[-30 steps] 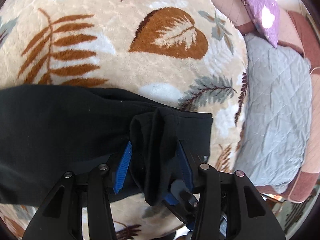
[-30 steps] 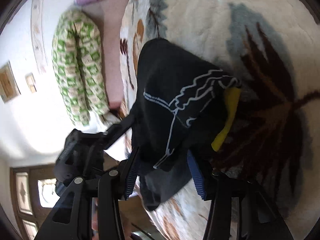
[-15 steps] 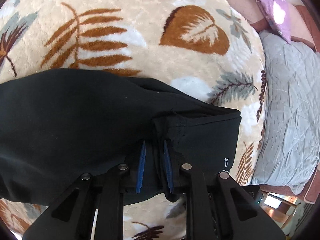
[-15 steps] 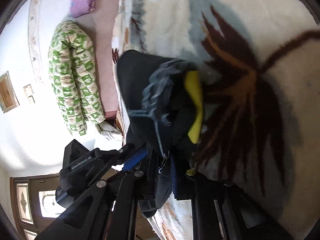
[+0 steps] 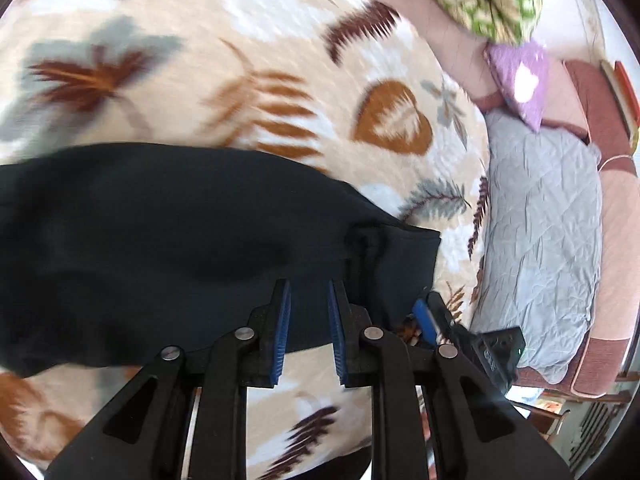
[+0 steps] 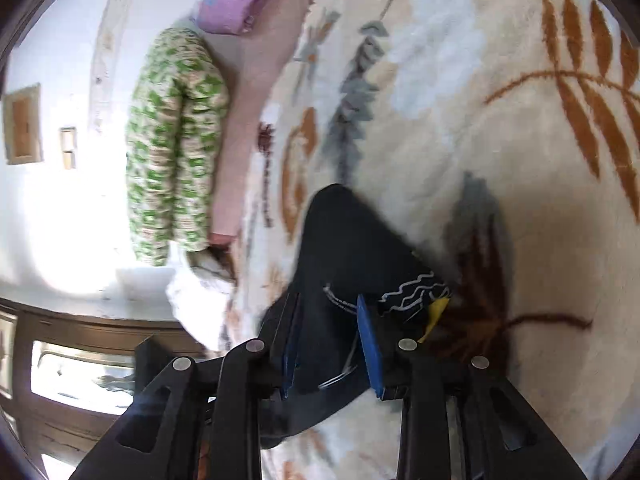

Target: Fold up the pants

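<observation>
Pants (image 5: 160,232) first: where are yours lying?
– Black, spread on the leaf-patterned blanket (image 5: 280,60), from centre out to 9 o'clock in your left wrist view.
And my left tool (image 5: 306,284)?
– It has just been closing. Only a narrow gap is left, with black cloth showing in it; I cannot tell whether the pads pinch.
My right tool (image 6: 326,300)?
– At 6 o'clock. Its jaws have just been opening and stand partly apart, with the pants' printed end between them.
</observation>
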Motion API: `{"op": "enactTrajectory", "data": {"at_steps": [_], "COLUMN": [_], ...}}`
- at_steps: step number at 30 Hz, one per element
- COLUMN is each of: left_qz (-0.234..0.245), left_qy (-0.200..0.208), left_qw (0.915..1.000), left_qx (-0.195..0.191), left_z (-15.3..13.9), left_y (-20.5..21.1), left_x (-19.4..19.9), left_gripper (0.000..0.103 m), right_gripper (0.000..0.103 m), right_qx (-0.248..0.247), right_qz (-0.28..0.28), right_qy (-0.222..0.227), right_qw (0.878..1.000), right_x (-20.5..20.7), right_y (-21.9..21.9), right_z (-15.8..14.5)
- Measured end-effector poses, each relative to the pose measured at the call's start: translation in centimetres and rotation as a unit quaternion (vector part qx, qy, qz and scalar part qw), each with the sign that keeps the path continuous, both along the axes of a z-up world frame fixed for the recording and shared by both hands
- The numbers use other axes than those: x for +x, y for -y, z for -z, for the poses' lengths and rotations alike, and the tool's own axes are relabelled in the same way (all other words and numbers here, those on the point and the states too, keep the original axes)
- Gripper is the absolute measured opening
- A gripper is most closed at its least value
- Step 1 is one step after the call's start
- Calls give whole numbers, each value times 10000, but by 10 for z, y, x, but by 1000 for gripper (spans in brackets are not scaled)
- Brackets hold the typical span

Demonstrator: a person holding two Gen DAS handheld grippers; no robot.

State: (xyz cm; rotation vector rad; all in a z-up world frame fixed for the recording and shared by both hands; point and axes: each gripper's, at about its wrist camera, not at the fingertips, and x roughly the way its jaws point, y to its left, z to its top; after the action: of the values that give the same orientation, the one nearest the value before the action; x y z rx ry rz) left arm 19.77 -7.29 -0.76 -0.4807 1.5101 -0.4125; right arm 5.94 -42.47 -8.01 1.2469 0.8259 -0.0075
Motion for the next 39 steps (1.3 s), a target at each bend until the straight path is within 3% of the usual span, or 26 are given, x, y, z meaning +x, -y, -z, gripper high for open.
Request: {"op": "enactTrajectory", "data": {"at_steps": [2,5,6,8,11,14,15,16,19,20,21,24,27,28,30,34,39], "left_qz": [-57,-239,-346,-616,-1018,-1175,-1249,-1294,-1350,-1363,-1365,-1378,-1314,-1285,-1254,-1314,-1369], "left_qy": [122,418,505,601,552,211,132,114,124,103,75,31,41,43,21,-46,-112], "left_qw": [9999,9976,9961,9921,9889,9913,9912,9910,9907,9906,9906,9900,9907,9910,9909,9883,9863], "left_qx": [65,487,639,912,934,550,413,326,71,-11,-103,-285,-338,-363,-486,-773,-912], "left_z": [-11,-23,-26,-27,-20,-3,1,2,4,5,6,11,16,18,21,26,31], "left_y": [-36,-93,-111,-151,-196,-221,-227,-231,-244,-246,-249,-256,-262,-263,-266,-271,-274], "left_x": [-5,-15,-18,-26,-41,-48,-49,-49,-51,-50,-49,-46,-44,-42,-40,-35,-33], "left_gripper": [17,17,17,27,30,30,30,30,30,30,30,30,30,30,30,30,30], "right_gripper": [28,30,31,36,42,47,50,50,53,62,69,69,69,69,69,70,68], "right_qx": [-138,-333,-461,-657,-1090,-1955,-2256,-2620,-3983,-4224,-4439,-4963,-5385,-5492,-5491,-5433,-5479], "right_qz": [-53,-300,-498,-951,-1788,-2929,-3292,-3584,-4127,-4208,-4272,-4396,-4373,-4362,-4397,-4274,-4087], "right_qy": [16,175,259,380,525,756,824,878,1183,1255,1276,1194,1140,1065,896,642,687], "right_qw": [9999,9988,9974,9926,9764,9329,9132,8917,8106,7929,7773,7390,7112,7048,7051,7197,7267], "right_x": [-3,-2,0,7,23,29,28,28,17,14,14,14,23,28,36,49,58], "right_y": [-1,-20,-31,-58,-113,-198,-230,-260,-337,-353,-369,-406,-427,-435,-442,-448,-448], "right_z": [-2,-21,-31,-47,-65,-80,-82,-84,-86,-84,-81,-66,-53,-47,-36,-19,-18]}}
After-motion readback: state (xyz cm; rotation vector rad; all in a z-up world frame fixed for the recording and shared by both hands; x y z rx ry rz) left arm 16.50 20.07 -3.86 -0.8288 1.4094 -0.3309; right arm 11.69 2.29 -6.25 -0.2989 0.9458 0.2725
